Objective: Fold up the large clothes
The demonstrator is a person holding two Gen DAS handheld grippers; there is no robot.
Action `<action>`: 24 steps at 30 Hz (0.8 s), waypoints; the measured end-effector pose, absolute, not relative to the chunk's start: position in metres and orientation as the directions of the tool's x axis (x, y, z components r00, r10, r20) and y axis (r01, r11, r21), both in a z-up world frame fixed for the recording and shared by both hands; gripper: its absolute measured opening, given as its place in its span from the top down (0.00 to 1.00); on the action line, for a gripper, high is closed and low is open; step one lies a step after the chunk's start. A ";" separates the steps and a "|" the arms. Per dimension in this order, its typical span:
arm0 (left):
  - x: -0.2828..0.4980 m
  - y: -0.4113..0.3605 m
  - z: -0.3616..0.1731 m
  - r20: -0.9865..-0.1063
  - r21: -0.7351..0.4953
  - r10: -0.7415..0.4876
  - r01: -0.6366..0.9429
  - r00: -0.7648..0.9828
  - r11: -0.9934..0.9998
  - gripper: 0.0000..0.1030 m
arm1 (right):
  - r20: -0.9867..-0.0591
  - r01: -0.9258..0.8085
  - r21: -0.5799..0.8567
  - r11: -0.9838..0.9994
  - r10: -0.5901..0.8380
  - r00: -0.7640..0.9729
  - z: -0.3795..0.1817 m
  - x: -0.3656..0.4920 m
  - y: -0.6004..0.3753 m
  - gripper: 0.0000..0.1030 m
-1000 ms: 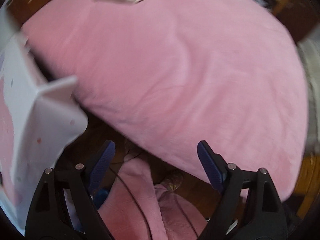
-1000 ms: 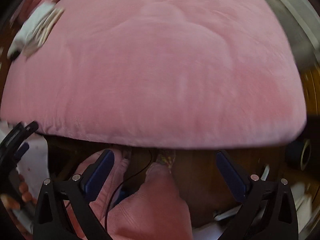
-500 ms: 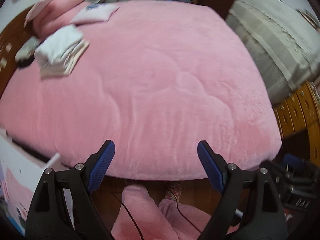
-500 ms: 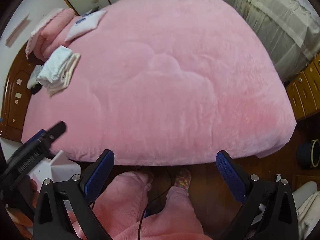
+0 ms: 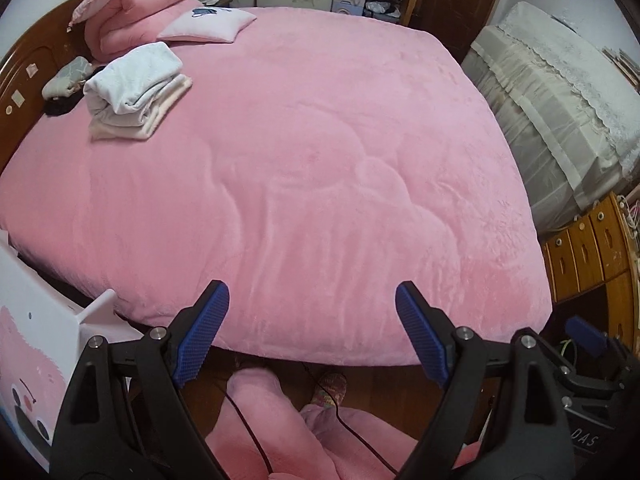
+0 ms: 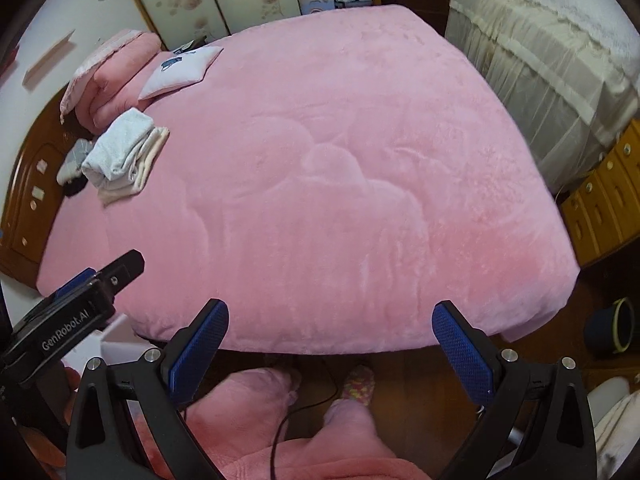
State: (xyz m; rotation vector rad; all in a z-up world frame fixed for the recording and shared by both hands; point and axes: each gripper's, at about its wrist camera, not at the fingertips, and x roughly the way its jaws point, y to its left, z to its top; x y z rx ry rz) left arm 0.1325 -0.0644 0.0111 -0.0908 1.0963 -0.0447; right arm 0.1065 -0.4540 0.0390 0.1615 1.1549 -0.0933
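Bedroom with a wide bed point(image 5: 312, 184) under a smooth pink plush blanket point(image 6: 340, 200). Near the head end, by the bed's left edge: a stack of folded clothes point(image 5: 134, 90), white over cream, lying flat on the blanket. Just beyond the stack, against the wooden headboard point(image 5: 24, 80): a small grey garment point(image 5: 66, 78) and a dark item, too small to identify. At the head corner: a folded pink quilt point(image 5: 136, 12), with a pale square cushion point(image 5: 208, 24) just beside it. Along the bed's right side: a cream lace-edged cover point(image 5: 560, 92) over furniture, and wooden drawers point(image 5: 588, 248) near the foot corner. Left gripper point(image 5: 312, 332) above the foot edge, pointing down at the blanket, blue pads point(image 5: 202, 332) spread wide, nothing between them. Right gripper point(image 6: 330, 352) likewise above the foot edge, pads point(image 6: 464, 354) spread wide apart, empty. Below both, at the foot of the bed: pink-clad legs point(image 6: 256, 412) and a patterned slipper point(image 6: 360, 382) on dark wooden floor.
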 end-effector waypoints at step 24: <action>0.115 -0.074 0.022 -0.852 0.002 -0.043 0.084 0.521 0.996 0.01 | -0.862 0.155 0.004 0.988 -0.075 0.502 0.080 0.094 -0.429 0.00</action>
